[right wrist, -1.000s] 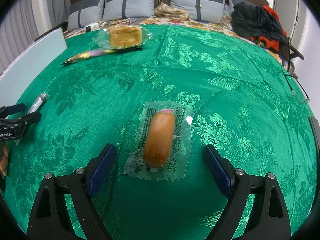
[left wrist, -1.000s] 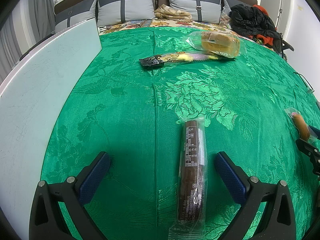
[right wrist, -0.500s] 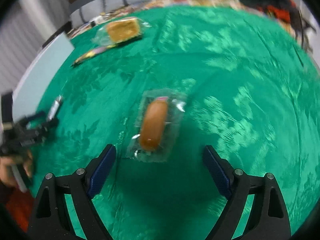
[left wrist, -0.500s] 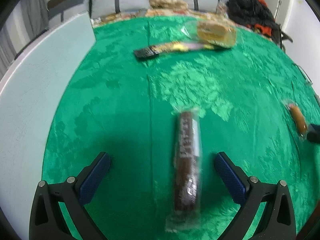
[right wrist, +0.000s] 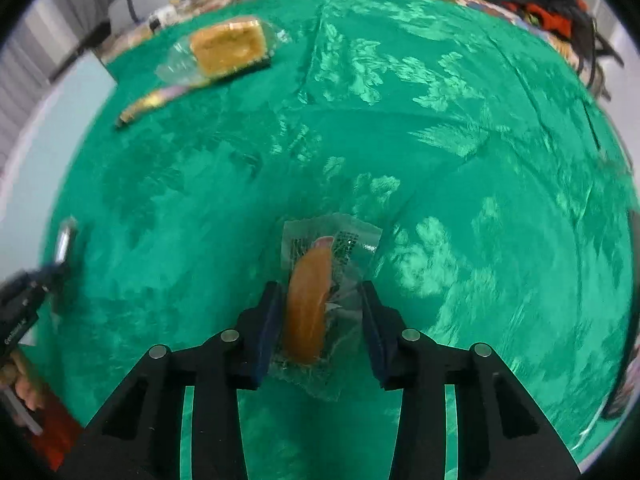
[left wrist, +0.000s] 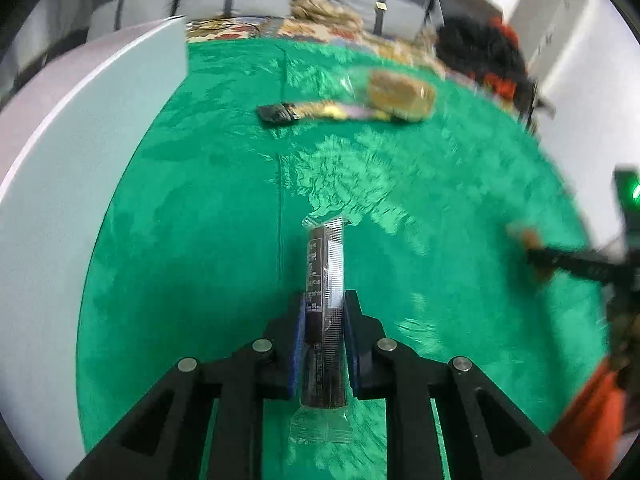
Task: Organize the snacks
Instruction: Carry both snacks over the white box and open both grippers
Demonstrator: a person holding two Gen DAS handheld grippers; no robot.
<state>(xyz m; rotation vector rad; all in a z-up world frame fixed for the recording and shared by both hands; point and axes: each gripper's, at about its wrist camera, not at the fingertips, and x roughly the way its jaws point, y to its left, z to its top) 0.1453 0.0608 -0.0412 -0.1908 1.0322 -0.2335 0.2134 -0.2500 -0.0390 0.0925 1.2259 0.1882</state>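
Fingers of your left gripper [left wrist: 323, 312] have just closed on the chocolate bar [left wrist: 325, 280]; your right gripper [right wrist: 320, 304] has just been closing on the wrapped sausage bun [right wrist: 308, 304], both lifting toward twelve o'clock snacks.

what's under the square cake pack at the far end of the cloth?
The square cake pack lies across one end of the long yellow-purple snack stick, on the green tablecloth. How far the stick runs underneath is hidden by the pack.

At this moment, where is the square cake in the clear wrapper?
In the right wrist view the square cake lies upper left on the green cloth, touching the long yellow-purple packet.
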